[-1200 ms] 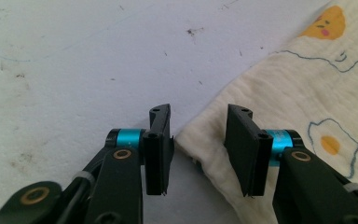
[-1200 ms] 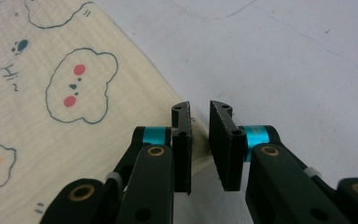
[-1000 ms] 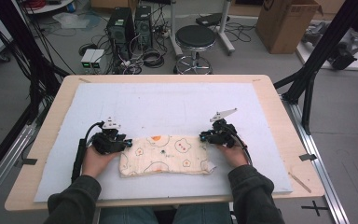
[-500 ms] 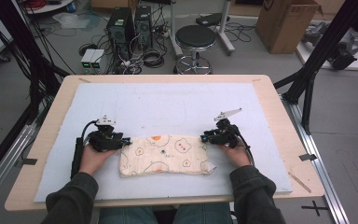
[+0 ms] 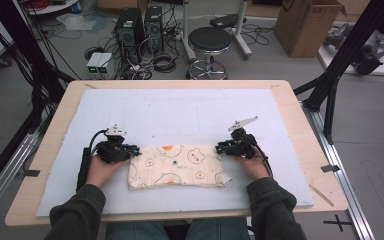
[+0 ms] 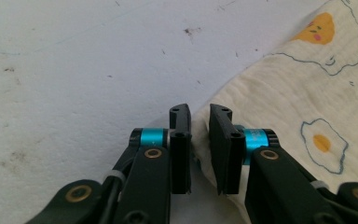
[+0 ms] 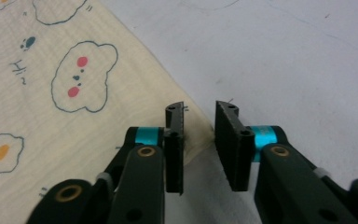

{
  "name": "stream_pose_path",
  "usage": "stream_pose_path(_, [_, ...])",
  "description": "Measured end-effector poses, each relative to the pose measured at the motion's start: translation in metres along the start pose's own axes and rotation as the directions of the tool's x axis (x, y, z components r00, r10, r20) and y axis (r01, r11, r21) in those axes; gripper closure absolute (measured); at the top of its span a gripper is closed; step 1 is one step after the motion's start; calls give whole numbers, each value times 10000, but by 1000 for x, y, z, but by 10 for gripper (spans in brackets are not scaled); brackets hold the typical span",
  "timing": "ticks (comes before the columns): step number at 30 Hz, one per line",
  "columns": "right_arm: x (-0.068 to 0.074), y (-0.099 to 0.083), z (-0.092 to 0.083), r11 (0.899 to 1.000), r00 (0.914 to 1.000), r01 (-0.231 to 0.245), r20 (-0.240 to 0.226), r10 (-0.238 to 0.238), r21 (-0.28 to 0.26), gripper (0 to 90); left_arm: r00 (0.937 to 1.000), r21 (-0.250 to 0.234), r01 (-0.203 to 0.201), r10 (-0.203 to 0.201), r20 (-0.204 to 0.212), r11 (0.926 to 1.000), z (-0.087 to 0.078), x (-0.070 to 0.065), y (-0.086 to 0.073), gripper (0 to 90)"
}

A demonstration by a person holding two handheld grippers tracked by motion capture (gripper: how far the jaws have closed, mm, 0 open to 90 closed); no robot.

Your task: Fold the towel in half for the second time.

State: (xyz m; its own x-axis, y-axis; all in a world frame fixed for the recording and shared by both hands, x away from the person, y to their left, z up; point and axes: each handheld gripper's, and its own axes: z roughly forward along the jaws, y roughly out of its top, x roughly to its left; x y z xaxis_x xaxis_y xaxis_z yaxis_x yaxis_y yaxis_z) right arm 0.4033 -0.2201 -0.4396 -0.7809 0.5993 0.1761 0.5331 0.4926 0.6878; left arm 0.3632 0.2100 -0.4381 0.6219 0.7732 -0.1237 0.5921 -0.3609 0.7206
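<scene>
Both jaw pairs have just been closing, gaps remaining, at the far corners of the cream printed muslin cloth (image 5: 177, 166): left gripper (image 6: 199, 140) and right gripper (image 7: 200, 140) grip nothing yet; cloth's long axis spans between them, white mat (image 5: 180, 110) open beyond.

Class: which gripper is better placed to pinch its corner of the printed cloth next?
Left, probably. The left gripper has the printed cloth edge between its fingers; the right gripper has only a corner tip there.

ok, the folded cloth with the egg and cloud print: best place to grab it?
Probably the two far corners of the cloth, where each gripper sits. Left gripper from the cloth's left end, right gripper from its right. It lies flat and folded, so only thin edges offer a pinch; both jaw pairs stand slightly apart with a corner between them.
</scene>
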Motion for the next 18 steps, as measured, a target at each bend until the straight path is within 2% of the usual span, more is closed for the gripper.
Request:
stream_pose_path(3, [0, 0, 1, 10000, 9997, 7, -257, -6, 38, 817, 10000, 17, -48, 48, 20, 10000, 0, -1, 0, 826])
stream_pose_path(8, [-1, 0, -1, 10000, 9986, -47, -518, 49, 37, 844, 10000, -58, -62, 62, 56, 10000, -1, -1, 0, 844])
stream_pose_path(13, [-1, 5, -10, 9999, 9991, 49, -428, -54, -108, 847, 10000, -396, 70, -70, 0, 9992, -4, 2, 3, 849])
stream_pose_path(15, [-3, 6, -13, 9996, 9990, -1, -436, -11, -268, 848, 10000, -423, 48, -49, -19, 9991, -5, 3, 7, 849])
stream_pose_path(18, [-5, 9, -14, 9998, 9996, 43, -271, -48, -188, 850, 10000, -632, -39, 37, -27, 9980, -7, 3, 15, 850])
